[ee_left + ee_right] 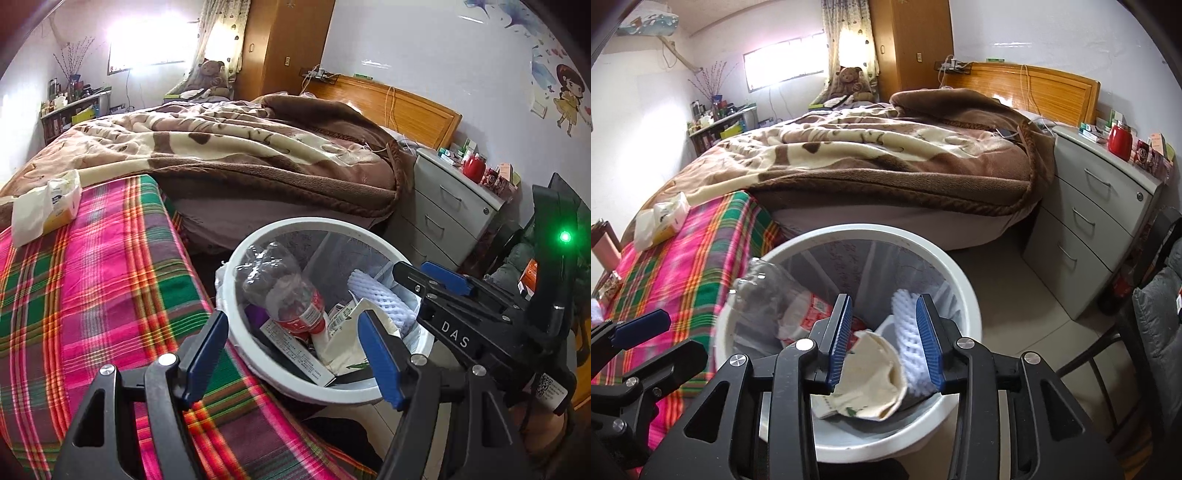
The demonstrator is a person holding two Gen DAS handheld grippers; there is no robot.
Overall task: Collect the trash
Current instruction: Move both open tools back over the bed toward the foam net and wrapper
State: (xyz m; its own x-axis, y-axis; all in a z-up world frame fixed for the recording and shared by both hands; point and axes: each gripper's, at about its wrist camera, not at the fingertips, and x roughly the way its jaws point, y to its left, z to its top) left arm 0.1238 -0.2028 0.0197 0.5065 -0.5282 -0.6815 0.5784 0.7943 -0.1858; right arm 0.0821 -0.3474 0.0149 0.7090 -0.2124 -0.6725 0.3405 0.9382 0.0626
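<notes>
Your left tool (291, 345) hovers over the near rim of the white trash bin (236, 254), its blue pads spread wide with nothing between them. Your right tool (886, 339) hangs above the same bin (971, 317) with a moderate gap between its pads, and it too grips nothing; the cream paper (875, 373) and white foam netting (910, 339) seen between the fingers lie down inside the bin, not in the grip.

In the left wrist view the bin stands on the floor just beside the bed's plaid cover (92, 295). Inside it a crushed clear plastic bottle (284, 291) with a red label leans over printed cartons, with the foam netting (376, 295) against the far wall. Your left tool's right finger covers part of the cream paper (347, 343), and what lies beneath the pile is hidden.

In the right wrist view the bottle (768, 291) looks blurred and pokes above the left rim. The bin's near rim is cut off by the tool body.

On the plaid cover, well apart from the bin, lies a pale tissue pack (48, 206); its print is too small to read. At the left edge of the right view, a pink object (605, 247) is cropped and cannot be identified.
</notes>
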